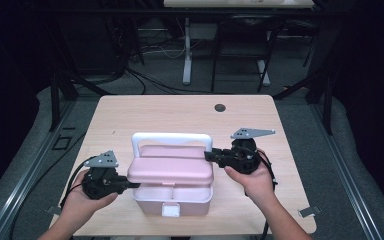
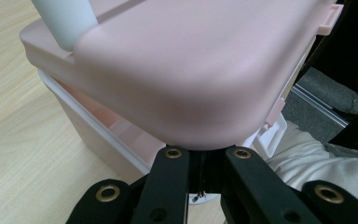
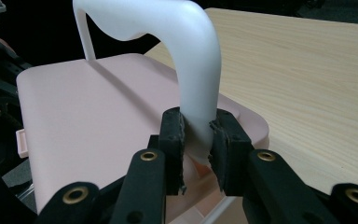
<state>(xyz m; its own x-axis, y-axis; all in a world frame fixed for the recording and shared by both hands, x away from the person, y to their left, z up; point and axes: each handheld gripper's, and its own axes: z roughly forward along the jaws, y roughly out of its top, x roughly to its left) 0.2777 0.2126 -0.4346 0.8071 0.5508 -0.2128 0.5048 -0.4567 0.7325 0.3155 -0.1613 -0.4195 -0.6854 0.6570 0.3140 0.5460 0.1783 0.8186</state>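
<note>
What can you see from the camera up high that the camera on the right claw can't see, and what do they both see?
The high view alone takes in the whole scene: both hands, the right claw as seen from outside, the white latch on the box's front, a dark round hole in the table and the floor beyond. The right claw view alone shows, up close, its two black jaws pinching the foot of the white handle. Both show the pink lid, lifted off the box below, the handle, the wooden table and the left claw at the lid's far side.
</note>
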